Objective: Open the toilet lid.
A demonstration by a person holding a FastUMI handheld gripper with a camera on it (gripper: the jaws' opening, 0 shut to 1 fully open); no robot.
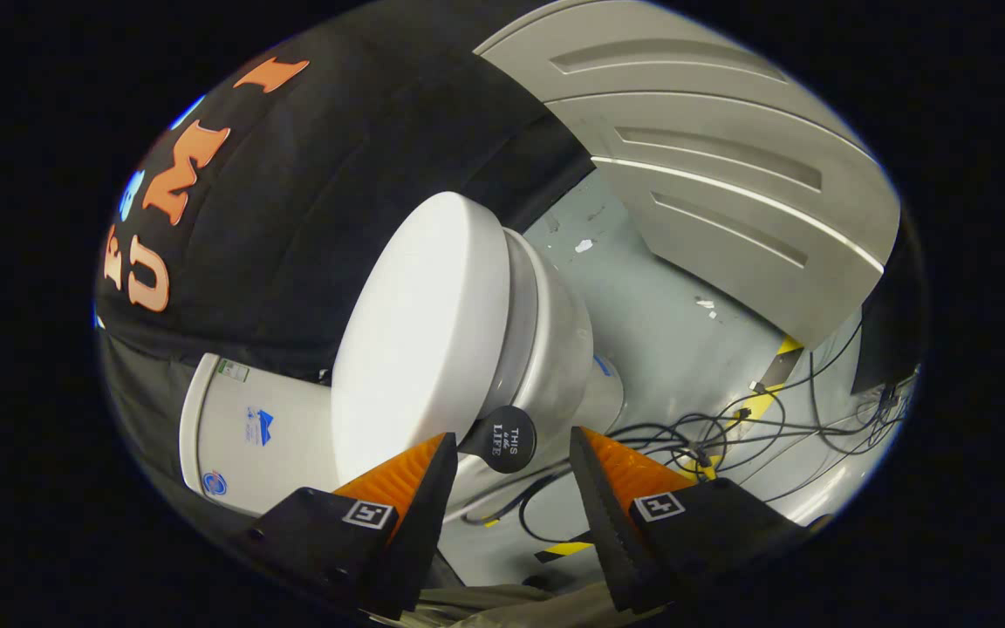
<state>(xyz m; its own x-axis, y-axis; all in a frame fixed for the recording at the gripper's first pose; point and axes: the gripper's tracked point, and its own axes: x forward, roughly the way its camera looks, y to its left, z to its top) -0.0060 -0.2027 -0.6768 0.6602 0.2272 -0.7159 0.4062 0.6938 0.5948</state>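
The view is rolled sideways. A white toilet stands on the grey floor with its lid (420, 331) down flat on the bowl (555, 340). Its tank (249, 432) sits behind the lid, against the black cloth wall. A round black tab (502, 440) sticks out from the lid's front edge. My gripper (511, 434) is open. The tab sits right between the two fingertips, with a small gap on each side, and neither finger presses on it.
A grey panelled door (712, 166) stands beyond the toilet. Several black cables (729, 427) lie tangled on the grey floor (659, 305) beside the bowl's base. Yellow-and-black tape (568, 549) marks the floor below my fingers.
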